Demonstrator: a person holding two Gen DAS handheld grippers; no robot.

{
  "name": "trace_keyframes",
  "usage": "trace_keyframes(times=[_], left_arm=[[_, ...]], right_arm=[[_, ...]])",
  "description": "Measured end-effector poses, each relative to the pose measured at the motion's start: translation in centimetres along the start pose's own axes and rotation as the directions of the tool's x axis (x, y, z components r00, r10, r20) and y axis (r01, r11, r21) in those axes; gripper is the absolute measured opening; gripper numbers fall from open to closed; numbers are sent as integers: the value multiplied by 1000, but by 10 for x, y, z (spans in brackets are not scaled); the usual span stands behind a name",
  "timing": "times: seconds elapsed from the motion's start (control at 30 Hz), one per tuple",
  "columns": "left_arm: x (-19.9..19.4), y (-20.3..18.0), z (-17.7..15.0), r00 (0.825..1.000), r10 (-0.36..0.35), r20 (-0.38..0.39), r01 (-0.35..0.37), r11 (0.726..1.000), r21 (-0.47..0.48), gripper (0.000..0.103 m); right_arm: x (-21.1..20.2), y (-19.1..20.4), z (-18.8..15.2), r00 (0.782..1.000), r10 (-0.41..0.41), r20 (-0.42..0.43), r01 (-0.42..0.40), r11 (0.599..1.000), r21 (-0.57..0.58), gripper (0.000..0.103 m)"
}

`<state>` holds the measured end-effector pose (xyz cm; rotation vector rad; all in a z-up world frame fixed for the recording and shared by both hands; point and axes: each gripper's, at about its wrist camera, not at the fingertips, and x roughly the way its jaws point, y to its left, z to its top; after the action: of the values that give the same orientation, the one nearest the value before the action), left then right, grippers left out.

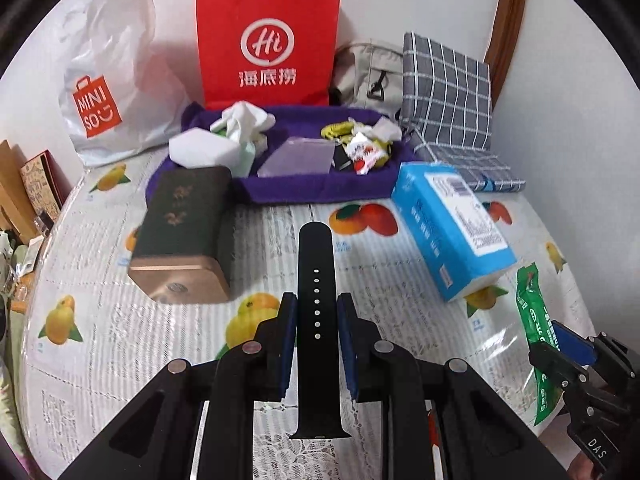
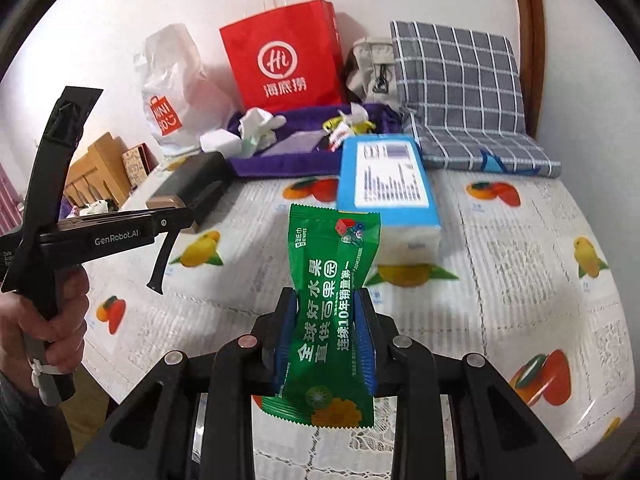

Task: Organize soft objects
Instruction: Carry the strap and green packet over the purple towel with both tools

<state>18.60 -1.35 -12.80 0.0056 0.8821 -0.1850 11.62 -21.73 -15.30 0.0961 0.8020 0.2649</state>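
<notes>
The left gripper (image 1: 317, 316) pinches a smooth black rubber strap (image 1: 316, 280); the right gripper (image 2: 327, 320) pinches a crinkly green packet (image 2: 332, 280) above the glossy fruit-printed tablecloth (image 1: 120, 320).

1. Two grippers: left gripper (image 1: 317, 312), right gripper (image 2: 326, 308).
2. One black strap (image 1: 316, 280).
3. One green packet (image 2: 330, 312).
4. Two bags: red bag (image 1: 268, 44), white bag (image 1: 108, 72).
5. One blue tissue pack (image 1: 452, 228).
6. One purple tray (image 1: 320, 190).

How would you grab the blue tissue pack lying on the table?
Grip the blue tissue pack across its narrow width, on the two long side faces, coming down from above. It lies flat on the table with its label up, and both long sides look free; its near end is soft, so it would probably squash less around the middle.
</notes>
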Motion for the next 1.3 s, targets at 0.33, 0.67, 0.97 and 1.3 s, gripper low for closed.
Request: trace_keyframes(times=[0.33, 0.67, 0.97, 1.3], left_arm=[[-24, 11, 30, 998, -6, 61, 5, 1000, 9, 20], [-35, 23, 51, 994, 6, 105, -6, 1000, -1, 20], [-34, 49, 66, 992, 39, 120, -34, 998, -47, 20], [-23, 73, 84, 990, 68, 126, -57, 995, -87, 20]], right_arm=[[-15, 16, 33, 999, -8, 49, 10, 999, -40, 29], [-12, 27, 62, 997, -16, 69, 20, 998, -60, 29], [-2, 18, 86, 996, -54, 69, 57, 997, -46, 29], [15, -3, 120, 995, -72, 62, 72, 997, 2, 29]])
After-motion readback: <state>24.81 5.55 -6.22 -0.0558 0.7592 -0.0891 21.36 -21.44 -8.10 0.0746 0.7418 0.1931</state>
